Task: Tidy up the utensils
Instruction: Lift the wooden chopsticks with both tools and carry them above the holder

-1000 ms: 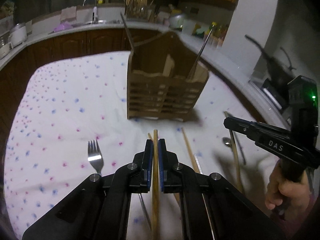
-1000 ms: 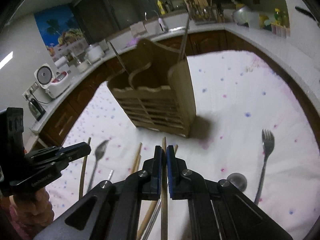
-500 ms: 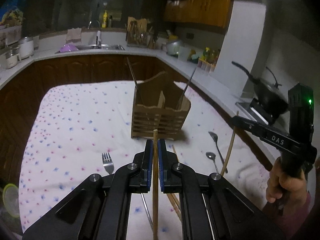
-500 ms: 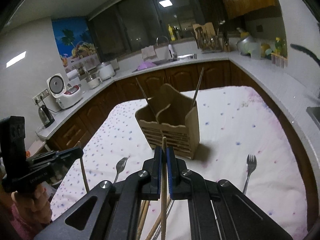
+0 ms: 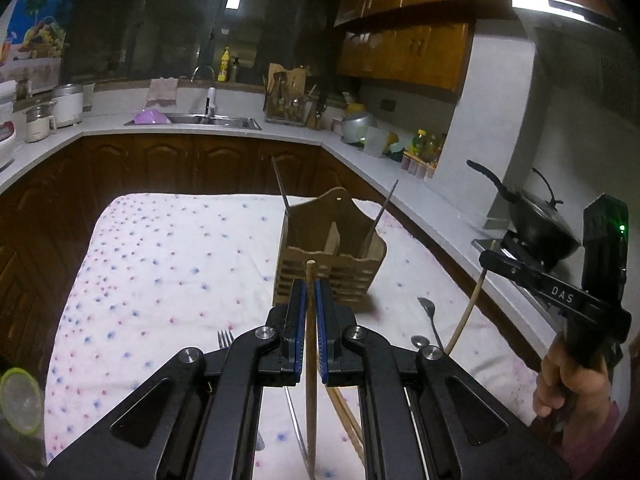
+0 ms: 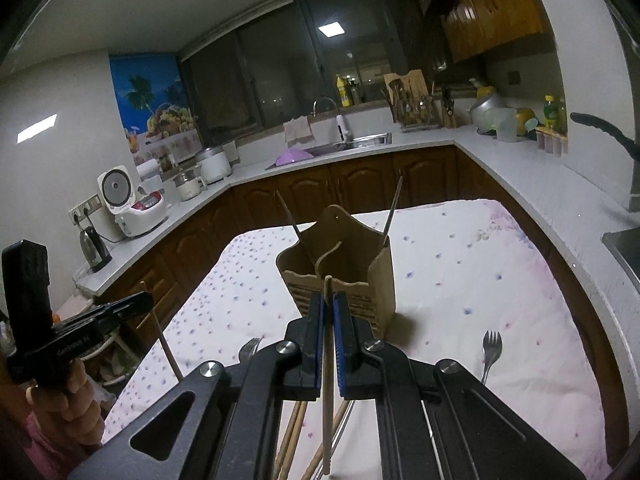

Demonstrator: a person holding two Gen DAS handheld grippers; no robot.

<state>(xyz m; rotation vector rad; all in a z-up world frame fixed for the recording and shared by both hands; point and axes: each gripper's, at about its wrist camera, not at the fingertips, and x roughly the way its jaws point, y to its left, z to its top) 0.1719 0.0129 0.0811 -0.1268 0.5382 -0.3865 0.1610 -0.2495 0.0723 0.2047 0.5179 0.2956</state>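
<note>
"DAS" on right gripper [image 5: 496, 261] arm; other lettering unreadable.

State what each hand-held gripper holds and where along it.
Left hand-held gripper: a wooden chopstick, pinched near its upper end. Right hand-held gripper: another chopstick, likewise.

Dark windows [image 6: 280, 60], wooden cabinets [image 5: 404, 56], white countertop [image 6: 500, 168]

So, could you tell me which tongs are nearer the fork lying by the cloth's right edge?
Right. The right tongs hover just left of the fork; the left tongs are much farther left, beyond them.
</note>
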